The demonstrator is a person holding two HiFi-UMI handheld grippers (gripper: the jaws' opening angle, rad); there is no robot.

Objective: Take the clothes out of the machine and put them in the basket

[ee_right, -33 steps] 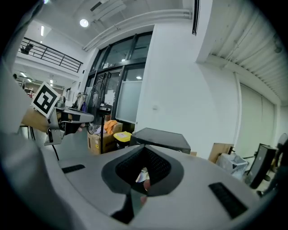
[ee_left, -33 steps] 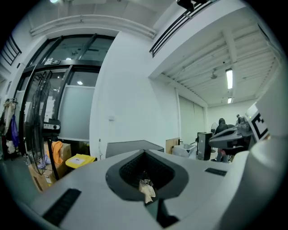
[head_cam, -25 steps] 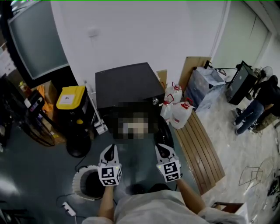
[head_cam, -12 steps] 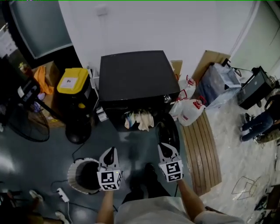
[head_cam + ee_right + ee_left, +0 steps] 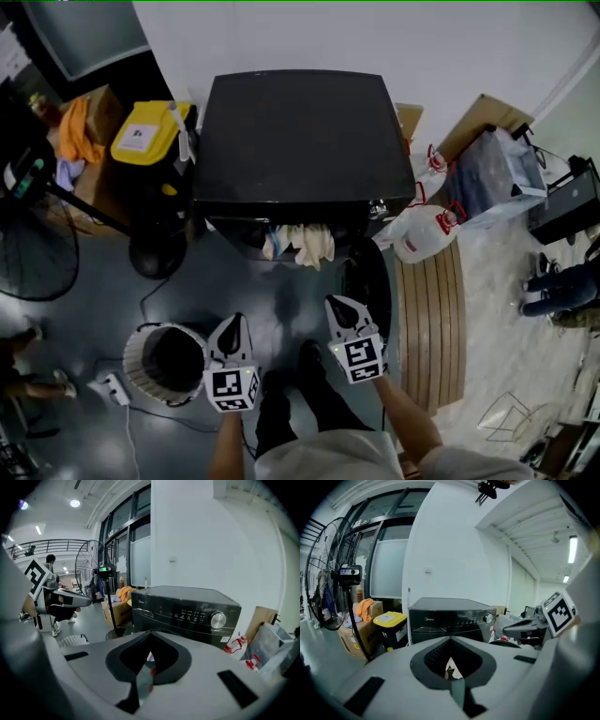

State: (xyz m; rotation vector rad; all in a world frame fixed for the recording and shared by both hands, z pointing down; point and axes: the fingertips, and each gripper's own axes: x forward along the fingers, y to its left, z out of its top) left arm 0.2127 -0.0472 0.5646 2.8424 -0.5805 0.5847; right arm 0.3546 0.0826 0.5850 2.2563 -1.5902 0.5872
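Ahead, at the far side of the floor, the black washing machine [image 5: 291, 131] stands against the white wall, its round door [image 5: 367, 281] swung open to the right. Pale clothes [image 5: 302, 246] hang out of the drum opening and droop over its front edge. The basket [image 5: 141, 342], white and round with a dark inside, sits on the floor to the near left of the machine, well apart from the clothes. The left gripper [image 5: 234, 323] hovers just right of the basket, its jaws brought together with nothing between them. The right gripper [image 5: 336, 305] hovers near the open door, likewise closed tip to tip and empty. Both point towards the machine's front, and neither touches it. A yellow-lidded bin [image 5: 148, 136] stands just left of the machine. White jugs [image 5: 422, 234] sit at the machine's right, at the far end of a slatted wooden platform [image 5: 441, 319].
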